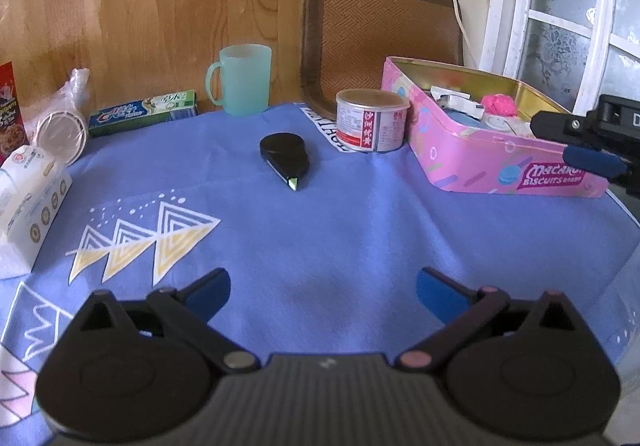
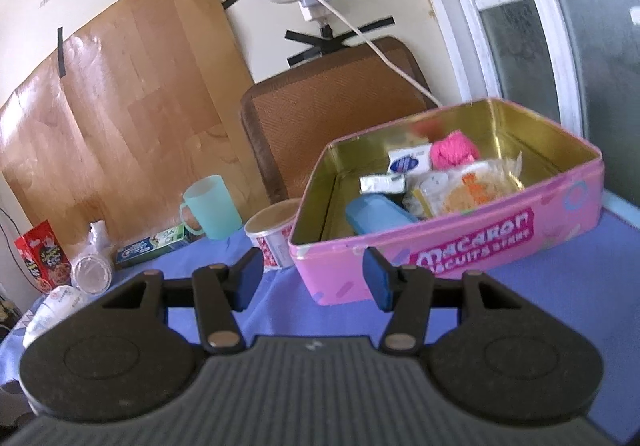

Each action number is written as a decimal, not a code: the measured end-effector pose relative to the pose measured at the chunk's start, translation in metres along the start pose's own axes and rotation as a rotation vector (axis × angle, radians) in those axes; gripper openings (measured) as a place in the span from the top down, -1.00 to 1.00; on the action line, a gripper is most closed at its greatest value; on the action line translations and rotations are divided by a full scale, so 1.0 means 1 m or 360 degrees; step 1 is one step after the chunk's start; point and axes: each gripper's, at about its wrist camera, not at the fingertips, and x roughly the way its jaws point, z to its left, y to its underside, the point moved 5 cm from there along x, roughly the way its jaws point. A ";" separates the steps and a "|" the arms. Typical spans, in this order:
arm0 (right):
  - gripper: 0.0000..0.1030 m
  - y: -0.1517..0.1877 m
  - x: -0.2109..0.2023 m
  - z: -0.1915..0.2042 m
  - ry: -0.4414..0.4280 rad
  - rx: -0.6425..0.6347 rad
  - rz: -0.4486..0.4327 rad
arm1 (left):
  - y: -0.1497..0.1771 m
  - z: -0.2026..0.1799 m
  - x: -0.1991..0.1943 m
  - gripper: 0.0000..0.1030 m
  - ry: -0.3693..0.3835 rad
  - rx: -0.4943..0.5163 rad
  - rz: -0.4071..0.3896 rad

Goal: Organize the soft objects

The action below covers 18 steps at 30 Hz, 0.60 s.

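A pink macaron biscuit tin (image 1: 500,162) (image 2: 460,242) stands open at the right of the blue cloth. Inside it lie a pink yarn ball (image 2: 454,148) (image 1: 499,104), a blue case (image 2: 376,212), small white packets and a crinkly wrapped item (image 2: 468,190). My left gripper (image 1: 323,288) is open and empty, low over the cloth near its front. My right gripper (image 2: 312,276) is open and empty, just in front of the tin's near wall; it also shows in the left wrist view (image 1: 576,142). A white tissue pack (image 1: 28,198) (image 2: 54,308) lies at the left.
A black teardrop-shaped object (image 1: 286,158) lies mid-cloth. A round can (image 1: 370,120) (image 2: 272,234) stands beside the tin. A green mug (image 1: 242,80), toothpaste box (image 1: 142,116), plastic cups (image 1: 62,130) and red snack box (image 2: 40,256) line the back left. A brown mat (image 1: 380,42) leans on the wall.
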 end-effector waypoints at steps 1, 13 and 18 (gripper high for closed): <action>-0.20 0.001 0.000 -0.002 -0.0006 0.0019 0.0017 | 0.001 -0.001 -0.001 -0.99 0.0000 -0.0003 0.0010; -0.44 0.021 -0.016 -0.002 -0.0085 0.0149 0.0153 | 0.021 -0.009 -0.026 -1.00 -0.0086 -0.0023 0.0061; -0.46 0.027 -0.025 0.000 -0.0109 0.0189 0.0159 | 0.031 -0.011 -0.037 -1.00 -0.0110 -0.0046 0.0125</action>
